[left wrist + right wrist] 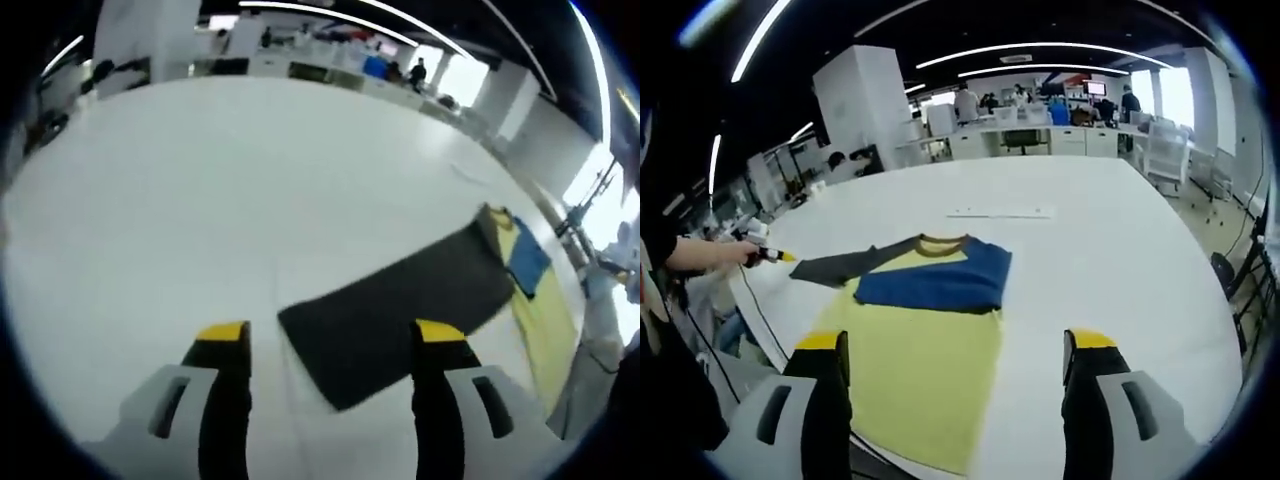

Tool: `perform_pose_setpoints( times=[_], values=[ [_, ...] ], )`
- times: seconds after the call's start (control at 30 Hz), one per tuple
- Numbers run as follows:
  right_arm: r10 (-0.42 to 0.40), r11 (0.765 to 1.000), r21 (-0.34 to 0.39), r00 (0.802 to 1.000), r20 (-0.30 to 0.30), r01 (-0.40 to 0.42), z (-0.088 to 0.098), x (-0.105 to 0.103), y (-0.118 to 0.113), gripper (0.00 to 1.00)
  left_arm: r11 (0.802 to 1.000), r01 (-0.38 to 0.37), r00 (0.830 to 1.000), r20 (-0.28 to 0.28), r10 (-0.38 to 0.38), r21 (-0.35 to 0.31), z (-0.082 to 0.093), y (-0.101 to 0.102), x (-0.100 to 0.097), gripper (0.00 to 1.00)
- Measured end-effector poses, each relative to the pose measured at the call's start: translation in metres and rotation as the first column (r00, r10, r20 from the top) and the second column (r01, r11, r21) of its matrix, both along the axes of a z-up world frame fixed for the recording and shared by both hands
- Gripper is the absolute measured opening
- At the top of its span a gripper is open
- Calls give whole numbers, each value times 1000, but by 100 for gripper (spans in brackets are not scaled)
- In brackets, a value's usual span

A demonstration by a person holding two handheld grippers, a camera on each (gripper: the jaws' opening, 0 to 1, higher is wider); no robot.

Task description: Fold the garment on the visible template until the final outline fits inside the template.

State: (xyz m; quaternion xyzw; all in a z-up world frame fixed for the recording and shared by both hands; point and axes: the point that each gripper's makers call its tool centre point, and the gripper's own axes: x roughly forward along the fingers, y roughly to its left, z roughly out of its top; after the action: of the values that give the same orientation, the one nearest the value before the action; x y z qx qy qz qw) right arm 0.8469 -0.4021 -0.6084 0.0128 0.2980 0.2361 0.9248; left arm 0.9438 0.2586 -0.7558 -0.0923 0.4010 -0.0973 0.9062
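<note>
I see both claws, left (333,338) and right (958,345), spread apart and empty above the shirt (925,330), which lies flat on the tabletop (1100,250).

White table (1120,250): yellow/blue shirt (925,330) w/ dark sleeve lies flat nr its front-left edge; thin strip (1000,212) mid-table, further back.

A broad white worktop (1110,250) runs back toward an open office — rows of white desks (1040,140) with monitors and a few people standing or seated among them. A tall white pillar (865,100) rises left of the desks. The ceiling is dark, crossed by long curved light strips (1040,47). Bright windows (1175,95) glow at the far right; in the left gripper view daylight floods in along the right side (600,175).
</note>
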Motion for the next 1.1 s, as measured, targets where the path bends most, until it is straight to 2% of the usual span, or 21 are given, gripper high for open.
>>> perform_pose_setpoints(
  times=[0.2,0.4,0.63,0.87,1.1],
  values=[
    [-4,1000,-1,1000,-8,4,-2,3,2,87,999,18,1000,-21,-17,50,-11,1,-3,45],
    [15,1000,-8,1000,-15,-15,-2,3,7,87,998,11,1000,-12,-10,66,-11,1,4,39],
    [9,1000,-13,1000,-19,-9,-3,5,6,87,995,5,1000,-4,-4,100,-10,5,11,23],
    [11,1000,-10,1000,-20,-11,-4,8,8,87,992,27,999,-42,-22,123,-19,3,6,17],
    [14,1000,-12,1000,-24,-15,-5,8,9,87,990,31,999,-33,-27,141,-17,5,9,10]
  ],
)
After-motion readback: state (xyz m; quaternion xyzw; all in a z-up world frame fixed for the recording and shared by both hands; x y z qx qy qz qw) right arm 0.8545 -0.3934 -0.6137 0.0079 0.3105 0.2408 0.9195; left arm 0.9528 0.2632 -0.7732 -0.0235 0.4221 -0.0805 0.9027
